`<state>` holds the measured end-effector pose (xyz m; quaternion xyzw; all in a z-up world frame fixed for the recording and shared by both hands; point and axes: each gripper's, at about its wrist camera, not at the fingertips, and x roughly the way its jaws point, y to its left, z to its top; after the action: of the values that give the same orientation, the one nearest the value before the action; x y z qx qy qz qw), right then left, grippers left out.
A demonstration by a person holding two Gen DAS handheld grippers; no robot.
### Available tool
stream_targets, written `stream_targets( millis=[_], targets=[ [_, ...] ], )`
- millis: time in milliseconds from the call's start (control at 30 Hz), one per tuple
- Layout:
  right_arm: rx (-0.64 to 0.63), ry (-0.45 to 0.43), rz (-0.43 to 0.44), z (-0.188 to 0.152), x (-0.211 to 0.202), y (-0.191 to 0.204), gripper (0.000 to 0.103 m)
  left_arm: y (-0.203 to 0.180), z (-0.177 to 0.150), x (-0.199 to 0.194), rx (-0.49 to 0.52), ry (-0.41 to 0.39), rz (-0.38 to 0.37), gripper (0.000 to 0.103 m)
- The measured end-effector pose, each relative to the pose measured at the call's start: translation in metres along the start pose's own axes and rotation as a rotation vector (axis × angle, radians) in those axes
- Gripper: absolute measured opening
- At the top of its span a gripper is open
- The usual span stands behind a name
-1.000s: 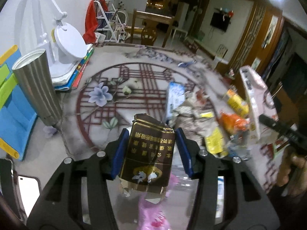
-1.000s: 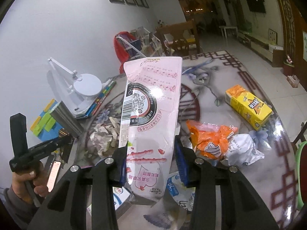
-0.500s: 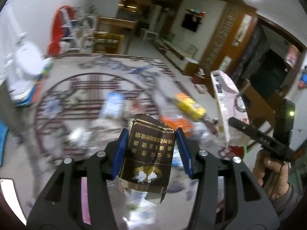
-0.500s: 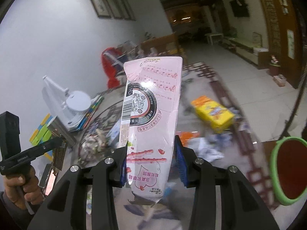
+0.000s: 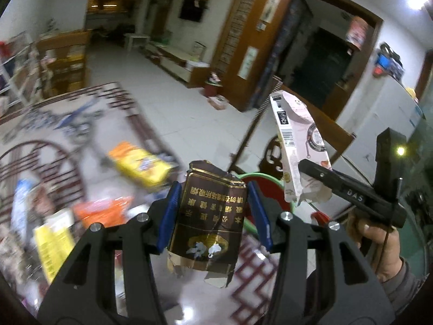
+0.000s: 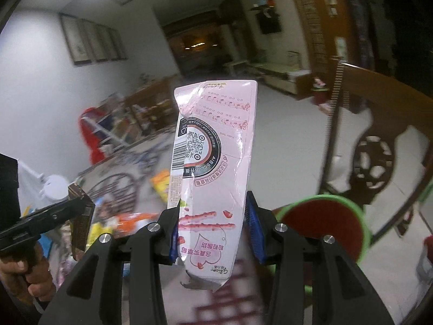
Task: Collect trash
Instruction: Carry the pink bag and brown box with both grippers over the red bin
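The dark pack (image 5: 209, 216) sits clenched in the left gripper (image 5: 213, 214), the pink wrapper (image 6: 213, 178) in the right gripper (image 6: 215, 233). Both have swung away from the littered surface (image 5: 81, 124) toward the green-rimmed bin (image 6: 324, 222), so dropping likely comes next.

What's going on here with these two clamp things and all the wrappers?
A person is clearing trash off a patterned table, with a hand-held gripper in each hand. The left gripper has its jaws shut on a torn brown cigarette pack; the right gripper is shut on a pink snack packet. A round green-rimmed red bin sits just ahead. More wrappers and a yellow box remain on the table.
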<state>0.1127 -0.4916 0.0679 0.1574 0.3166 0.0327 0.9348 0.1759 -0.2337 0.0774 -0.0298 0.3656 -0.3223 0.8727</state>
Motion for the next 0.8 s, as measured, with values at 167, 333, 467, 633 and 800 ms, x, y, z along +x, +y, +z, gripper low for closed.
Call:
stream_targets(
  millis=[167, 333, 467, 633, 800],
  targets=[
    [0.014, 0.005, -0.094, 0.007, -0.005, -0.054, 0.039, -0.044, 0.014, 0.061, 0.063, 0.051, -0.050, 0.048],
    [0.019, 0.047, -0.152, 0.006, 0.003, -0.100, 0.039, -0.086, 0.017, 0.104, 0.110, 0.100, -0.083, 0.048],
    [0.041, 0.081, -0.180, -0.001, 0.011, -0.131, 0.039, -0.105, 0.014, 0.141, 0.117, 0.144, -0.111, 0.048],
    [0.066, 0.135, -0.200, -0.017, 0.025, -0.158, 0.039, -0.123, 0.009, 0.179, 0.079, 0.189, -0.142, 0.048],
    [0.090, 0.190, -0.216, -0.033, 0.045, -0.175, 0.039, -0.132, 0.001, 0.206, 0.078, 0.229, -0.146, 0.048]
  ],
)
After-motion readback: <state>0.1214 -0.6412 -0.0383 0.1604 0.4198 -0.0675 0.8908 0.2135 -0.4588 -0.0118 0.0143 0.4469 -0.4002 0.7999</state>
